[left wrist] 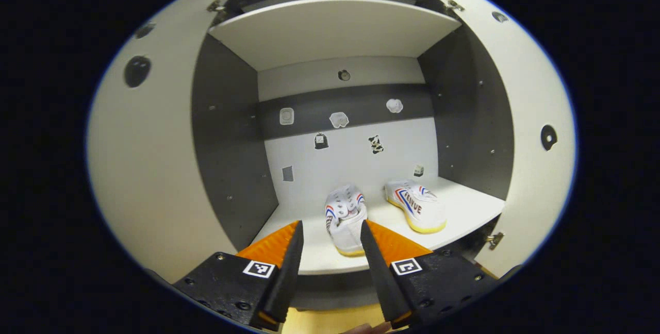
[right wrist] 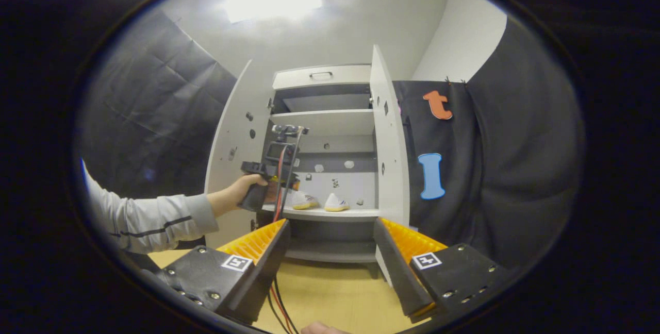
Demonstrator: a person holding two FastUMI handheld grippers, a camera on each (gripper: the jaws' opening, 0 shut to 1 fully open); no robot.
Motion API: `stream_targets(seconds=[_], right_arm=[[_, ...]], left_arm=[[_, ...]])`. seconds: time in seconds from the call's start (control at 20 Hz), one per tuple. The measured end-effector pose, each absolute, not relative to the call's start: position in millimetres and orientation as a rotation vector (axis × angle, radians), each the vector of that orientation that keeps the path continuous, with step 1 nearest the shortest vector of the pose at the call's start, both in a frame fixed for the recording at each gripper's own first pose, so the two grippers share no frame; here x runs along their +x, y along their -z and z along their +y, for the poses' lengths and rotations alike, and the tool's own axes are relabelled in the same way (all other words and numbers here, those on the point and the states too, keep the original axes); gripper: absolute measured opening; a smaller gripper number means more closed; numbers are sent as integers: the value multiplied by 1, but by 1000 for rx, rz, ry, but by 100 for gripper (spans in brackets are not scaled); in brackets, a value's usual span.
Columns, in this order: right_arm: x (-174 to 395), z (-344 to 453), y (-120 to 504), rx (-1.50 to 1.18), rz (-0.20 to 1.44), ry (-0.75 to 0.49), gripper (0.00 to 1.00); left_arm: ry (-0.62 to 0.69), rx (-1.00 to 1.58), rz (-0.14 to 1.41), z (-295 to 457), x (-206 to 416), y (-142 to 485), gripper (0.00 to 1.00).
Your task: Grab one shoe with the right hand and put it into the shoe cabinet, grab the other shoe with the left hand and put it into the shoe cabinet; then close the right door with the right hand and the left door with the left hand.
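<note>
Inside the shoe cabinet (left wrist: 330, 30), on its lower shelf (left wrist: 464, 210), both white sneakers are sitting: the near sneaker (left wrist: 345, 218) toward the shelf's front edge, the far sneaker (left wrist: 416, 204) just beside it, closer to the cabinet's right wall and back panel. So both placing steps are looking done; what is left is the two doors. The left door (left wrist: 149, 169) and right door (left wrist: 531, 133) are both standing wide open.

The left gripper (left wrist: 330, 231) is hovering right at the shelf's front, fingers spread and gripping nothing. The near sneaker is showing in the gap between the fingers but beyond the tips; contact is hard to judge, it reads as released and apart. The far sneaker is sitting off to the right of the fingers.

In the right gripper view, the right gripper (right wrist: 330, 228) is hanging well back from the cabinet over the wood floor (right wrist: 335, 293), fingers released, empty. The right door (right wrist: 389, 153) is standing edge-on ahead of it, nearest its right finger. A hand (right wrist: 234, 192) in a grey sleeve (right wrist: 149, 218) is holding the left gripper (right wrist: 276, 169) at the cabinet's lower shelf, in front of the sneakers.

Next up, judging by this: right gripper pushing the right door shut, then the left one.
</note>
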State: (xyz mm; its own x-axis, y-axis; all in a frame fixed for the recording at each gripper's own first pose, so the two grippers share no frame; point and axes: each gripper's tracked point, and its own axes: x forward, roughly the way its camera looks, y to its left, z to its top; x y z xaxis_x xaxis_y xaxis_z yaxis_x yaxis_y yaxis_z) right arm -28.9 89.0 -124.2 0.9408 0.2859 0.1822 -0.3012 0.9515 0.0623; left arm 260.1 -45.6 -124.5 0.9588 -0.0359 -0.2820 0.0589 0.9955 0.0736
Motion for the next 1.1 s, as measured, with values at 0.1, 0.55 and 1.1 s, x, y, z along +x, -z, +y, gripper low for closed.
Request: stream_targets(seconds=[0.1, 0.55, 1.1], right_arm=[[-32, 78, 121, 93, -163, -275, 97], [-8, -10, 93, 26, -146, -128, 97], [94, -157, 39, 25, 7, -54, 94]], left_arm=[[23, 54, 230, -33, 234, 107, 86], [84, 53, 188, -8, 117, 71, 98], [131, -2, 149, 31, -13, 62, 97]])
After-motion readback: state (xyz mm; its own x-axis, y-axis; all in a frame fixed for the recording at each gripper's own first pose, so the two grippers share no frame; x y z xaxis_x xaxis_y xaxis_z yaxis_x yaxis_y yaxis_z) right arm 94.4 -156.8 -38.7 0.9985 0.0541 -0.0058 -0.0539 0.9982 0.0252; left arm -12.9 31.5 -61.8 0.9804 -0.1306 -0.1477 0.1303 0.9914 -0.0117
